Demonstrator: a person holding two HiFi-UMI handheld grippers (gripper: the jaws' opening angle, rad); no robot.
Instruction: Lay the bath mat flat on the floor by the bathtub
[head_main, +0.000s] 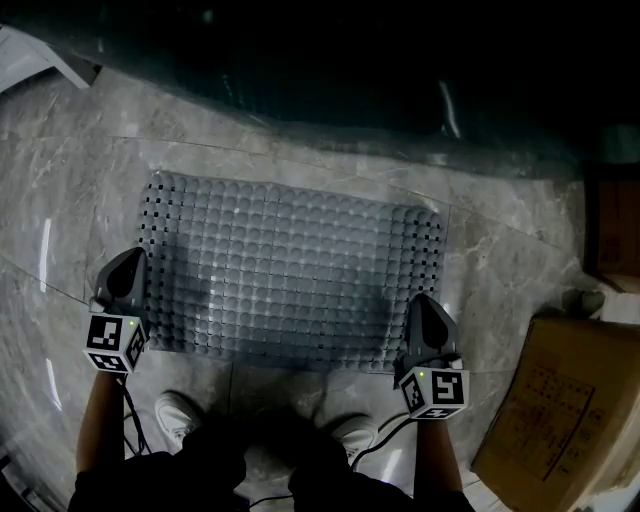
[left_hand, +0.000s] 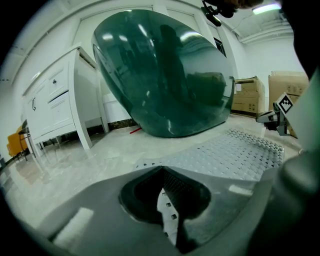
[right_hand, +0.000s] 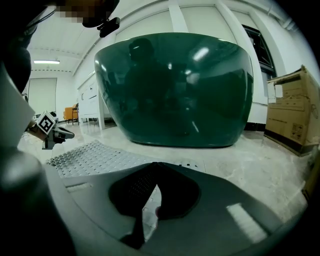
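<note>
So at this point the bath mat (head_main: 290, 275) was lying spread out on the marble floor (head_main: 70, 180), right alongside the dark green bathtub (head_main: 350, 70). My left gripper (head_main: 133, 262) had its jaws pinched down on the near left corner. The right gripper (head_main: 421, 303) had the near right corner the same way, with a thin strip of mat edge showing between each pair. The laying-down step looked basically done to me. Next move, I figured: open both jaws and lift clear without dragging the corners up.
</note>
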